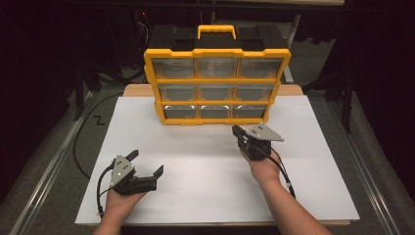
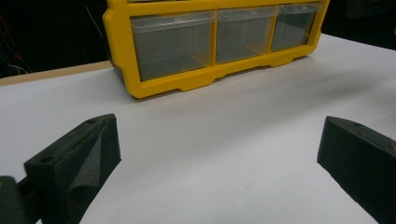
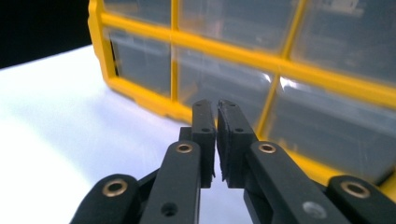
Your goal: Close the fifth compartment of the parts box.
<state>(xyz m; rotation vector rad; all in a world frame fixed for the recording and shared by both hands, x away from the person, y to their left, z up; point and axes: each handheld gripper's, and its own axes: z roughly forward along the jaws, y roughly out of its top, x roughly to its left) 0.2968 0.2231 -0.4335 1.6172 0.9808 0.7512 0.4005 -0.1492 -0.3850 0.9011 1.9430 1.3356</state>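
The white table (image 1: 205, 166) is carrying a yellow drawer organizer (image 1: 215, 78). I'm nosing my right gripper (image 3: 215, 109), jaws pressed together, toward its bottom drawers (image 3: 219, 84); my left gripper (image 1: 147, 169) is idling spread. Those clear drawers are probably light, slick plastic, best hooked at the front lip.

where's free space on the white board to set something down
Widest bare patch: the white board between the left gripper and the right gripper, in front of the yellow drawer box. Both side strips beside the box are bare too. Tightest spot: the box's bottom right drawer, where the shut right gripper sits close.
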